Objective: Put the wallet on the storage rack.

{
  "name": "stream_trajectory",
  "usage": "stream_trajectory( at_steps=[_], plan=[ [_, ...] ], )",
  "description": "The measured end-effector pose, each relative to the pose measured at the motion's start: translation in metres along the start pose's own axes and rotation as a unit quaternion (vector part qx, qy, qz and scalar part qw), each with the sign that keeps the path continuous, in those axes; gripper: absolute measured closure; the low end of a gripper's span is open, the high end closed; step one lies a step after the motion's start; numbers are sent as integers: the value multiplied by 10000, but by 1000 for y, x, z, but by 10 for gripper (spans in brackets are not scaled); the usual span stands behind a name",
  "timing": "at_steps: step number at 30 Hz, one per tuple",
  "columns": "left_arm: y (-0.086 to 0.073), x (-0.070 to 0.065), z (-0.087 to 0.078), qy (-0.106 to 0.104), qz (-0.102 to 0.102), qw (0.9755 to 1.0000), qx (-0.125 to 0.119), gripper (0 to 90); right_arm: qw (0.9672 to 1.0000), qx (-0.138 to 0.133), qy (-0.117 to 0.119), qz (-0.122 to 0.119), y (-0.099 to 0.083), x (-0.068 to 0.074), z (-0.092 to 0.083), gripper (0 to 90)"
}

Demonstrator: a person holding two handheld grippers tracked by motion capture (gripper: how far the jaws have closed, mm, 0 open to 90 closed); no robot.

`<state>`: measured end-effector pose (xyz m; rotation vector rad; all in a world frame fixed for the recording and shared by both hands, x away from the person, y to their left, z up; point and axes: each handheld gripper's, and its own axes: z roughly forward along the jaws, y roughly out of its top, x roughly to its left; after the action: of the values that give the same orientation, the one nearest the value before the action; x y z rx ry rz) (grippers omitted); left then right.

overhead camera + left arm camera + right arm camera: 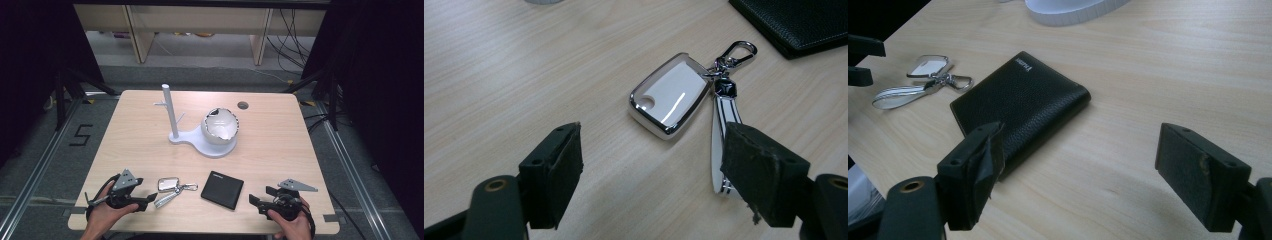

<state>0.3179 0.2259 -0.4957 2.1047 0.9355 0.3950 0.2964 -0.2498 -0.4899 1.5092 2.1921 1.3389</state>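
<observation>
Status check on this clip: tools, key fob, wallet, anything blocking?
Left tool open, empty, facing key fob. Right tool open, empty, near black wallet. Both items flat on table, untouched. Nothing in the way.

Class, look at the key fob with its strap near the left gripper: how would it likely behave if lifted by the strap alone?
The strap looks like a flat, soft loop, so it would probably flop. The key fob hangs off it by a small metal clasp, so it would likely dangle and swing. Its glossy chrome-edged shell may be slippery if gripped directly.
</observation>
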Motion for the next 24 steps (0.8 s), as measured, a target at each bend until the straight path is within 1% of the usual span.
stream_trajectory(
  at_steps=[1, 2, 3, 4, 5, 6, 7, 8, 9, 10, 12, 13, 14, 15, 16, 17, 18, 19, 20, 21, 22, 23, 24],
  plan=[
    [1, -1, 0, 16, -48, 10000, 14, 248, 9997, 53, 83, 226, 0, 3, 0, 211],
    [2, 0, -1, 0, -25, 10000, 33, 271, 9998, 9, 76, 171, 0, 0, 1, 222],
    [3, -1, 1, 5, -53, 10000, -51, 271, 9998, 9, 76, 171, 0, 0, 1, 222],
    [5, -1, 1, -37, -32, 10000, -45, 284, 9995, 48, 102, 285, 0, 2, -1, 224],
    [7, -1, 1, -36, -44, 10000, -48, 299, 9994, -29, 179, 311, 0, 2, -1, 224],
    [9, -2, 2, -62, -10, 9999, -81, 320, 9992, -21, 185, 342, 0, 3, -1, 227],
    [12, -3, 2, -100, -17, 9999, -73, 353, 9997, 32, 191, 169, 1, -1, -1, 233],
    [14, -4, 3, -115, -10, 9999, -95, 405, 9990, 34, 217, 396, 1, 2, -1, 234],
    [18, -6, 4, -155, 60, 9998, -68, 405, 9990, 34, 217, 396, 1, 2, -1, 234],
    [21, -8, 6, -199, 129, 9997, -86, 444, 9990, 25, 254, 378, 1, 2, 0, 236],
    [30, -14, 12, -248, 324, 9991, -76, 525, 9985, 16, 340, 433, 1, 3, 0, 246],
    [35, -17, 16, -289, 453, 9985, -51, 558, 9983, 24, 382, 436, 1, 3, -1, 250],
    [39, -19, 19, -358, 533, 9979, -34, 603, 9990, 2, 361, 275, 1, 1, 0, 250],
    [42, -21, 22, -385, 585, 9975, -36, 639, 9993, 52, 284, 231, 2, 1, 0, 251],
    [45, -23, 25, -418, 618, 9972, -40, 664, 9993, 46, 290, 229, 2, 1, 1, 253],
    [50, -24, 29, -428, 660, 9969, 6, 686, 9992, 16, 321, 229, 2, 2, 1, 255],
    [55, -27, 34, -461, 716, 9963, 58, 710, 9978, 15, 471, 458, 1, 5, 2, 257],
    [58, -28, 37, -461, 741, 9962, 66, 757, 9991, 5, 338, 271, 2, 2, 3, 258],
    [62, -30, 41, -486, 767, 9958, 71, 783, 9983, 6, 453, 377, 2, 4, 3, 260],
    [65, -32, 45, -542, 778, 9955, 76, 783, 9983, 6, 453, 377, 2, 4, 3, 260],
    [69, -34, 49, -619, 823, 9946, 141, 801, 9977, 19, 517, 428, 2, 5, 3, 261],
    [72, -36, 52, -641, 830, 9944, 144, 822, 9974, 43, 529, 483, 2, 6, 4, 263],
    [75, -39, 55, -669, 826, 9942, 153, 834, 9975, 57, 513, 478, 2, 6, 4, 263]
  ],
)
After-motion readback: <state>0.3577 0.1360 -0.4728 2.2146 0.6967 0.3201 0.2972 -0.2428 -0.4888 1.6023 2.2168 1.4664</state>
